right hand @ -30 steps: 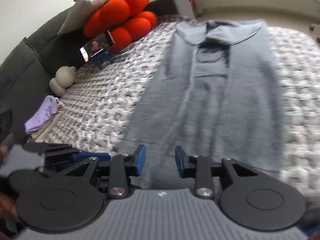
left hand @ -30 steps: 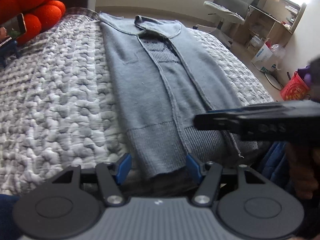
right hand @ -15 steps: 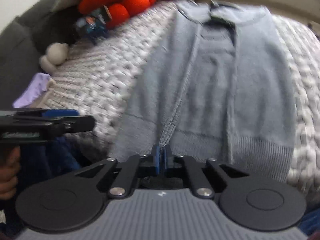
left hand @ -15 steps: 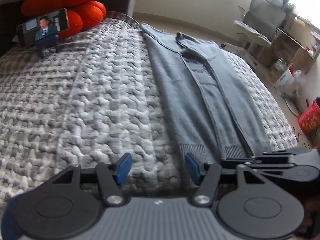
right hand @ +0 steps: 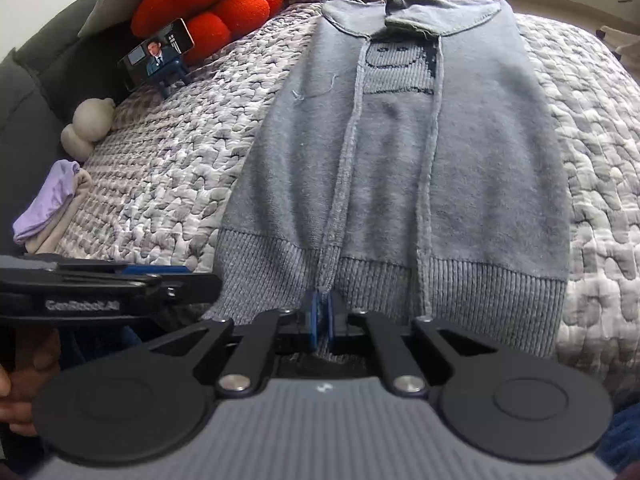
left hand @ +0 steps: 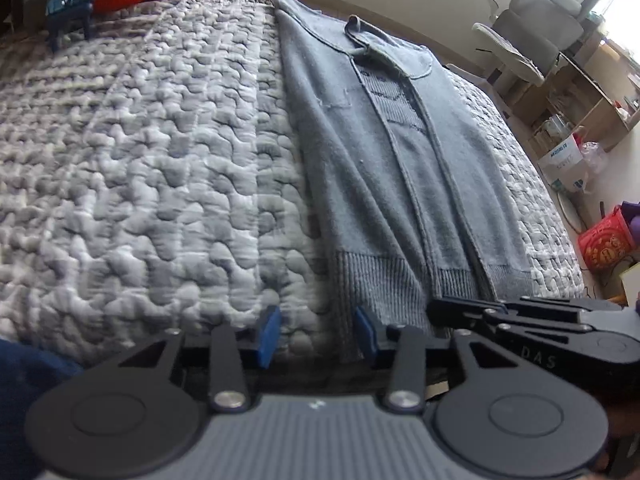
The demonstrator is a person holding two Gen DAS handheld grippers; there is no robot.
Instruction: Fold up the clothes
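Quilted bed [left hand: 160,160], sweater [right hand: 400,160] hem — right gripper [right hand: 320,320] pinching it, left gripper [left hand: 316,334] closing over corner

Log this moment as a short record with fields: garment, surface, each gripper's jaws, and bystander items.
garment: grey knit sweater, lying flat, sides folded in, collar at the far end
surface: grey quilted bedspread
right gripper: jaws shut on the sweater's ribbed hem
left gripper: jaws closing, the hem's corner between them, not yet pinched
bystanders: phone on stand, red cushion, folded lilac cloth
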